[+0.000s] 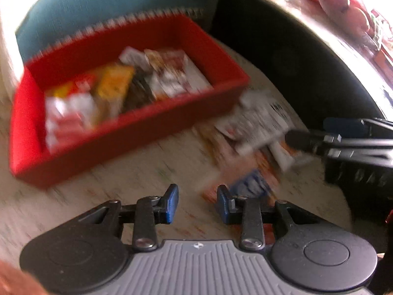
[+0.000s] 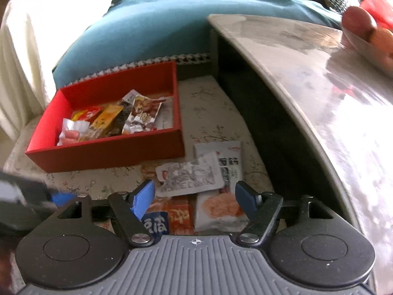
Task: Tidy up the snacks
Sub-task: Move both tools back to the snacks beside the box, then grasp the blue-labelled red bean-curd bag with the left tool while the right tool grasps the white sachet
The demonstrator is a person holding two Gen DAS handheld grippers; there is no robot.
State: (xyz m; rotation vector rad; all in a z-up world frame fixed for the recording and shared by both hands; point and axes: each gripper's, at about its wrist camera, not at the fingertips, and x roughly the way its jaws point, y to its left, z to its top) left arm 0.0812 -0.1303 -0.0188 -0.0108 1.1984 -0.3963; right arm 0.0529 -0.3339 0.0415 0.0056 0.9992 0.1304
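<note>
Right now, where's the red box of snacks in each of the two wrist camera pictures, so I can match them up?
Left wrist view: the red box fills the left and centre, blurred, beyond the left gripper.
Right wrist view: it sits left of centre, sharper, beyond the right gripper.
Shared landmark: the loose snack packets lie on the patterned surface just outside the box's right-hand corner in both views.

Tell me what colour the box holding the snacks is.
Red, inside and out. The box shows best in the right wrist view; the left is blurred.
</note>
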